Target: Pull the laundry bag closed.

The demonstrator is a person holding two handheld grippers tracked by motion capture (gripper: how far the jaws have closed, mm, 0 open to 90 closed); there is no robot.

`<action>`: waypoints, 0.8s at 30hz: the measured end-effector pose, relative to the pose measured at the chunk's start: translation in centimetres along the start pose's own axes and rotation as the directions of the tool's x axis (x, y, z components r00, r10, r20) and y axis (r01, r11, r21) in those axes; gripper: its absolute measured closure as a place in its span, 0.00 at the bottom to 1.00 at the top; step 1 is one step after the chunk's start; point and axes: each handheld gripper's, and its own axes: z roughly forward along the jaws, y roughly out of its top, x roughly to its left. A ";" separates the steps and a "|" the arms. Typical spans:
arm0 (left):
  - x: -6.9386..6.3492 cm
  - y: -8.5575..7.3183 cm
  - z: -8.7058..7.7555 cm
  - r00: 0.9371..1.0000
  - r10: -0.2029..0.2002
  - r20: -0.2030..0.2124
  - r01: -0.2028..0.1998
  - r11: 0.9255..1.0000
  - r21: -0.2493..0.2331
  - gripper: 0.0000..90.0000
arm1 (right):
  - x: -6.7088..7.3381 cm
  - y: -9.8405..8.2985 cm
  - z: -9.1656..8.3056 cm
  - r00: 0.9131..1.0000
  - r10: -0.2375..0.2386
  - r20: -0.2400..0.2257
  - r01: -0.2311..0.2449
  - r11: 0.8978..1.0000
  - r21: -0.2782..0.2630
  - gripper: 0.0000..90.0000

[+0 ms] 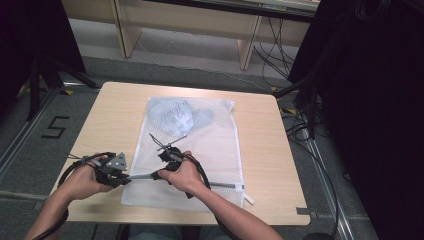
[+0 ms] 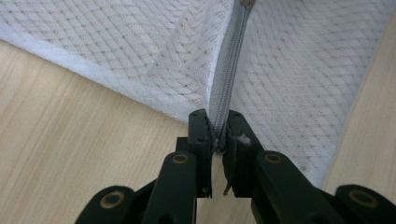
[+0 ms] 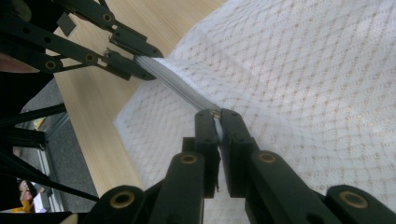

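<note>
A white mesh laundry bag (image 1: 200, 150) lies flat on the wooden table (image 1: 115, 115), with a grey garment (image 1: 177, 117) inside its far end. The bag's grey zipper (image 2: 227, 70) runs along the near edge and is pulled taut between the two grippers. My left gripper (image 2: 218, 136) is shut on the zipper's end at the bag's near left corner (image 1: 129, 177). A short way along the zipper (image 3: 175, 86), my right gripper (image 3: 217, 120) is shut on the zipper pull, and in the right gripper view the left gripper (image 3: 140, 63) holds the far end. In the high view the right gripper (image 1: 156, 175) sits just right of the left one.
The table's near edge (image 1: 200, 217) is close under both forearms. Black stand legs (image 1: 45, 75) stand at the left on the floor, which bears a "5" mark (image 1: 55, 127). Cables (image 1: 300, 125) and a black curtain (image 1: 380, 100) lie to the right.
</note>
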 end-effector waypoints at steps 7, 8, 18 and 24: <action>0.2 0.0 -0.1 0.999 0.032 -0.004 -0.032 0.999 0.018 0.91 | -0.2 -0.4 -0.2 1.000 0.013 0.004 -0.013 1.000 0.015 0.97; 0.1 0.0 -0.1 1.000 0.030 -0.003 -0.030 0.999 0.018 0.91 | -0.3 -0.5 -0.3 1.000 0.019 0.000 -0.019 1.000 0.016 0.97; 0.0 0.0 -0.1 1.000 0.010 -0.002 -0.010 1.000 0.009 0.91 | -1.0 -1.0 -0.6 1.000 0.022 0.019 -0.022 1.000 0.019 0.97; -0.1 0.0 -0.1 1.000 -0.003 -0.001 0.003 1.000 -0.005 0.91 | -1.3 -1.3 -0.9 0.999 0.043 0.023 -0.044 0.999 0.026 0.97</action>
